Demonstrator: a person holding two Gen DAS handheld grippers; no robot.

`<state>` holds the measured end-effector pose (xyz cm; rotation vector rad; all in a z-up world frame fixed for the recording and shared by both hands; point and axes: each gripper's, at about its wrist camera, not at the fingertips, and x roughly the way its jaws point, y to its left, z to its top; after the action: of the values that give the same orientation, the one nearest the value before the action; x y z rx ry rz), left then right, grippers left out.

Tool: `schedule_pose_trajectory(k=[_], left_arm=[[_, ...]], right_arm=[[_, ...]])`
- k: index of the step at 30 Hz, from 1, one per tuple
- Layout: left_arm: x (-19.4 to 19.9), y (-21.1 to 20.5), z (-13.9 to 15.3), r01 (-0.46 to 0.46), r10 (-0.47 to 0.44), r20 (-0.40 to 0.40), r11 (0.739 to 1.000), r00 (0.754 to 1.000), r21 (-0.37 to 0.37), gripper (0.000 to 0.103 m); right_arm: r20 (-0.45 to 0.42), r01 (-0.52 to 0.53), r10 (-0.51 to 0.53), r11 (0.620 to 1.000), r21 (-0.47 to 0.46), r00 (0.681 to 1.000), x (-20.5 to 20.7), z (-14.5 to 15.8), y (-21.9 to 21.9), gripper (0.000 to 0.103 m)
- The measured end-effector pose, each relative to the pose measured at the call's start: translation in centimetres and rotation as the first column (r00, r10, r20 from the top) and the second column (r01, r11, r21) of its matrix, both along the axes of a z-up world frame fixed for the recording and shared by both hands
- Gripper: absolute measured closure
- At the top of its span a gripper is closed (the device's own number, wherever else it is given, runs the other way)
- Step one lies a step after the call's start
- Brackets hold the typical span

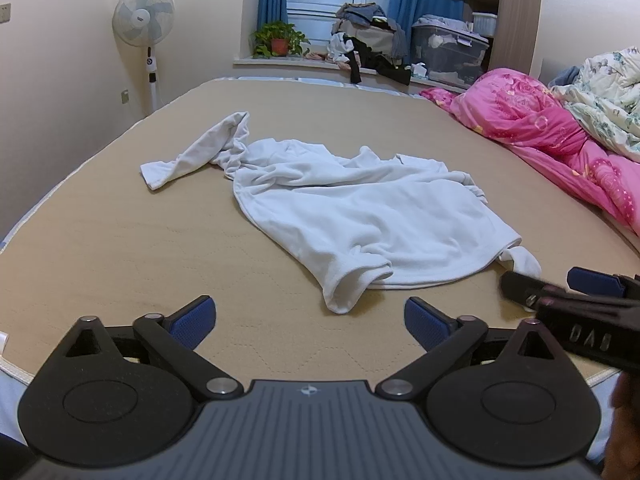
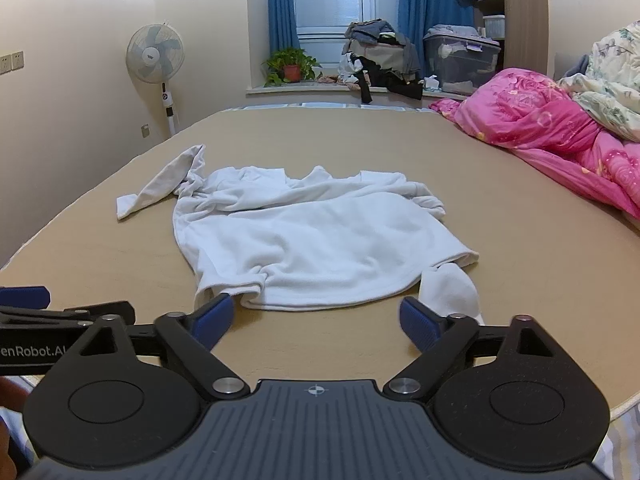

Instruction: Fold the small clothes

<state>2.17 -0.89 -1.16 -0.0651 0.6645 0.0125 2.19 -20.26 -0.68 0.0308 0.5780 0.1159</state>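
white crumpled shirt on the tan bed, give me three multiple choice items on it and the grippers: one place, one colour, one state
1. Where does the white crumpled long-sleeved shirt lie?
A. on the tan quilted mattress
B. on the windowsill
C. on the pink floral quilt

2. What colour are the pads on the gripper fingers?
A. red
B. blue
C. green

3. How do the left gripper and right gripper stand?
A. both shut on the shirt
B. one shut, one open
C. both open, holding nothing

Answers: 1 A, the shirt spreads across the bare mattress, apart from the quilt. 2 B, the pads show blue in both wrist views. 3 C, each pair of fingers is spread wide with only mattress between.
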Motion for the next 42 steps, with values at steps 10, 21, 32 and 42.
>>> schedule_pose_trajectory(k=[10,21,32,42], left_arm=[[5.1,3.3,-0.2,0.053,-0.064,-0.130,0.995,0.989,-0.086,0.081],[16.7,6.1,-5.8,-0.013,-0.125,-0.342,0.928,0.932,-0.374,0.041],[18.3,2.8,-8.0,0.041,-0.123,-0.322,0.967,0.939,-0.249,0.100],[9.5,7.6,0.3,0.058,-0.075,-0.160,0.993,0.984,-0.105,0.101]], right_arm=[[-0.026,0.142,-0.144,0.987,-0.073,0.989,6.1,1.1,-8.2,0.075],[-0.326,0.349,-0.246,0.884,0.312,0.913,17.9,-7.5,-17.1,0.066],[-0.311,0.356,-0.247,0.860,0.366,0.918,21.9,-9.5,-16.2,0.099],[-0.048,0.140,-0.132,0.903,0.406,0.990,11.7,1.8,-13.9,0.100]])
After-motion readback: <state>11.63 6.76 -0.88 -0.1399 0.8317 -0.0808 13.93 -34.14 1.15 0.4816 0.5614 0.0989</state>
